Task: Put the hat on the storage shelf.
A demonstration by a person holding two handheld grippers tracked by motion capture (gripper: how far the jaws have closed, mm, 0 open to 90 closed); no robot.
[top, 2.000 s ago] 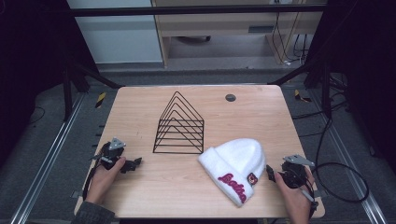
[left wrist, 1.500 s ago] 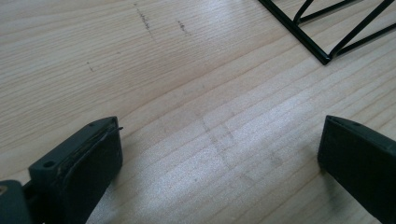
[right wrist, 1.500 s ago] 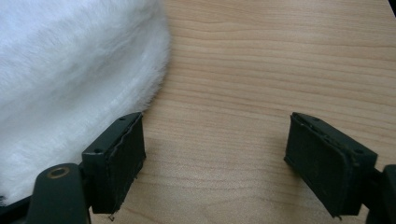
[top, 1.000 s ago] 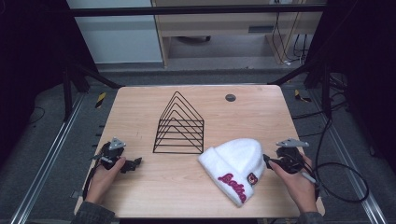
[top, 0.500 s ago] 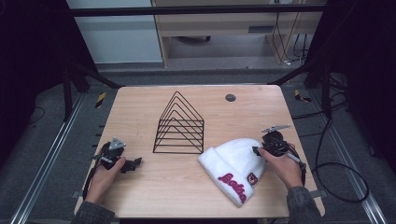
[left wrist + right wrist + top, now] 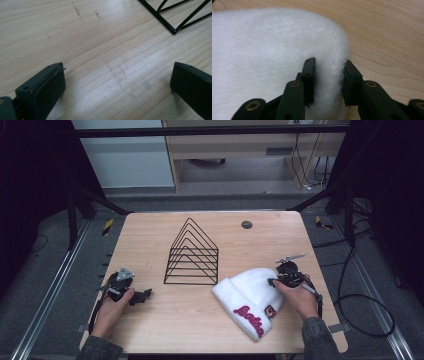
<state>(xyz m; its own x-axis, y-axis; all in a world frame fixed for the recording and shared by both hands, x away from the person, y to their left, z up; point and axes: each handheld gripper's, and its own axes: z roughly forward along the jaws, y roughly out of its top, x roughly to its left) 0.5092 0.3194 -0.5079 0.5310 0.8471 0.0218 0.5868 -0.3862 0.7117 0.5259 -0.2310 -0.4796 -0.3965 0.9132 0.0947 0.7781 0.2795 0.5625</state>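
On the wooden surface (image 6: 165,305), we are now pinching the white hat (image 6: 247,295) with the right gripper (image 6: 274,281), which has just arrived; the left gripper (image 6: 145,294) is resting, fingers wide, so lifting looks next.

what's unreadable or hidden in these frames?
- High view: pink lettering on the white beanie too small to read.
- High view: dark disc too small to identify.
- Right gripper view: the right gripper pinches the hat's fuzzy edge; fabric hides the pad faces.
- Left gripper view: wire rack cut off by the frame edge.

My black wire rack (image 6: 192,254) stands near the middle of the table (image 6: 150,227), a little toward the far edge; a small dark round disc (image 6: 246,224) lies close to that far edge
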